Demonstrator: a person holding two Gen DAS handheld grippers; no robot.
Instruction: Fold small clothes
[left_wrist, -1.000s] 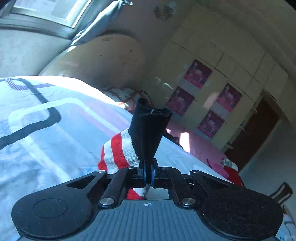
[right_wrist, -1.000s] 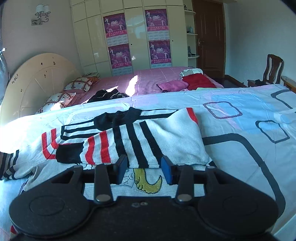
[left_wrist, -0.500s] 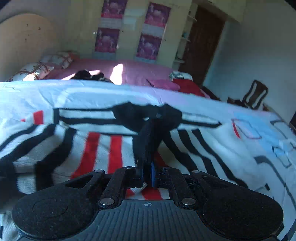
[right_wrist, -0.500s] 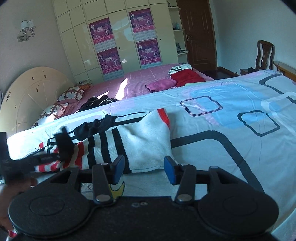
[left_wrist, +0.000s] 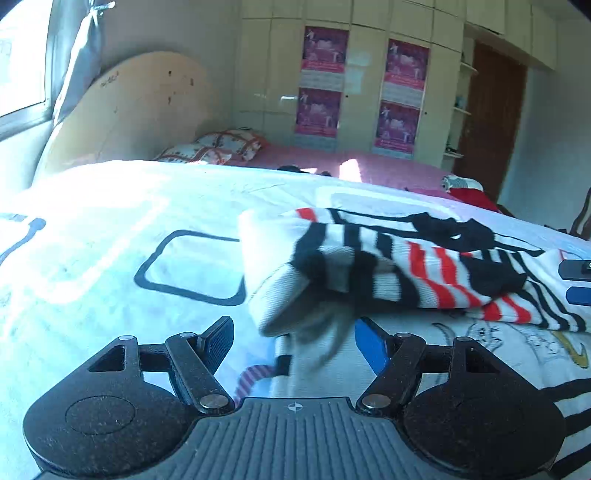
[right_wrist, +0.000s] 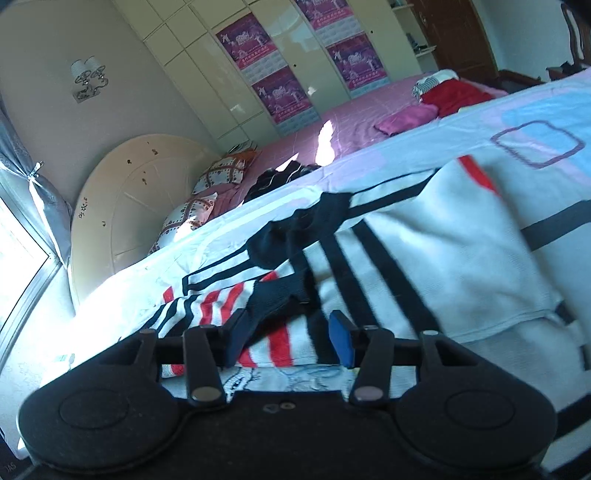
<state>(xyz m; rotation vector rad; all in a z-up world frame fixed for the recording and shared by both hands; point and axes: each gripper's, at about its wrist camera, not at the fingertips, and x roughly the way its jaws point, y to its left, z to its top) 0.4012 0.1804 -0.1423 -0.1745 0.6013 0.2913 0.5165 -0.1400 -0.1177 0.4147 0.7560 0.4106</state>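
**Striped sweater on the bed, both grippers over it**

Bedsheet (left_wrist: 110, 236), white with black rounded squares, fills the left of the left wrist view and lies in bright sun. Left gripper (left_wrist: 293, 341) sits low at centre; its jaws have just been opening and now stand wide apart, pressing on nothing. A blurred fold of the sweater (left_wrist: 369, 266) hangs in the gap between them, touching neither pad as far as can be seen. To the right the sweater lies bunched on the sheet, white with black and red stripes and a black collar. At the far right edge, the tips of the right gripper (left_wrist: 576, 282) reach in beside it.

In the right wrist view, a headboard (right_wrist: 122, 206) and pillows stand at left, behind the sheet. Right gripper (right_wrist: 286, 339) holds its jaws apart just over the sweater's red-striped sleeve, its pads not pressing on the cloth. The white body of the sweater spreads flat to the right.
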